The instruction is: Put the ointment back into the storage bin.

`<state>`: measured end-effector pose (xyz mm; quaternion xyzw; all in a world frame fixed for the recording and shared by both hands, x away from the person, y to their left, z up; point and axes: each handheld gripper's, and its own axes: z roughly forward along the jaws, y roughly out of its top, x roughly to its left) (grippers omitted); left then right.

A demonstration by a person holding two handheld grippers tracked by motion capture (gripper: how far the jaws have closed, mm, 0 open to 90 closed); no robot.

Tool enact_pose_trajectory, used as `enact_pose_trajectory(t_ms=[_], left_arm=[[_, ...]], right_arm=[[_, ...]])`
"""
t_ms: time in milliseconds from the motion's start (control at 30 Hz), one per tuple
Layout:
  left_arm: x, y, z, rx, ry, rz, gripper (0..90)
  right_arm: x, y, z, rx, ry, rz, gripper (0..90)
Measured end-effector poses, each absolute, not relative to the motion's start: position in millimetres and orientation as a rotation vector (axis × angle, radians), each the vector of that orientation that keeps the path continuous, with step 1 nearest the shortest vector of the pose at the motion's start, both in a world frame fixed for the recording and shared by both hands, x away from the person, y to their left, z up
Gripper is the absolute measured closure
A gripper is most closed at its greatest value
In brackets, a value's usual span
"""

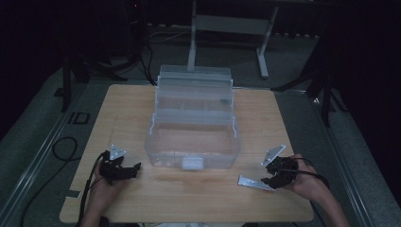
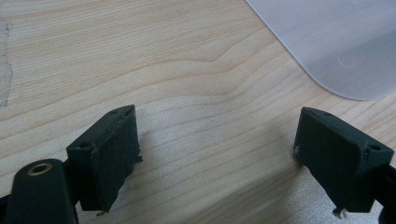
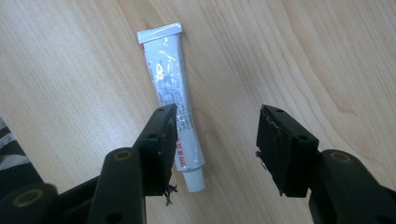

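R gripper (image 3: 215, 140) jaws open, tube (image 3: 170, 93) just beside

My left gripper (image 1: 126, 171) and right gripper (image 1: 273, 178) are black with screw-holed blocky jaws, brass sockets, grey three-cornered plates and black trailing cables.

Tube (image 3: 170, 98) print too small to read; box (image 2: 336, 42) corner probably cropped

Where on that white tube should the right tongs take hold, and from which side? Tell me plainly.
Grip the tube across its flat middle, coming straight down from above. It lies flat on the wooden table, so only its two long edges are free. In the right gripper view the right tongs stand open with one jaw over the tube's lower part, so shift sideways until the jaws straddle it, then close.
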<state>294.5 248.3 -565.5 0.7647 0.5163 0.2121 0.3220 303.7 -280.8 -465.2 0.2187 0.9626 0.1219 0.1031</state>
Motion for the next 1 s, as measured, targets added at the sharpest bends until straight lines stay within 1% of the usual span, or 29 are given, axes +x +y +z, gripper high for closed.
enact_pose_trajectory(t_ms=[167, 867, 1000], left_arm=[[294, 248, -565, 2.008, 1.356, 0.557, 14.6], [294, 248, -565, 2.007, 1.357, 0.557, 14.6], [294, 248, -565, 2.007, 1.357, 0.557, 14.6]], right_arm=[[303, -279, -467, 0.612, 2.870, 0.342, 49.0], [305, -266, -476, 0.524, 2.950, 0.215, 50.1], [306, -263, -479, 0.493, 2.966, 0.172, 52.0]])
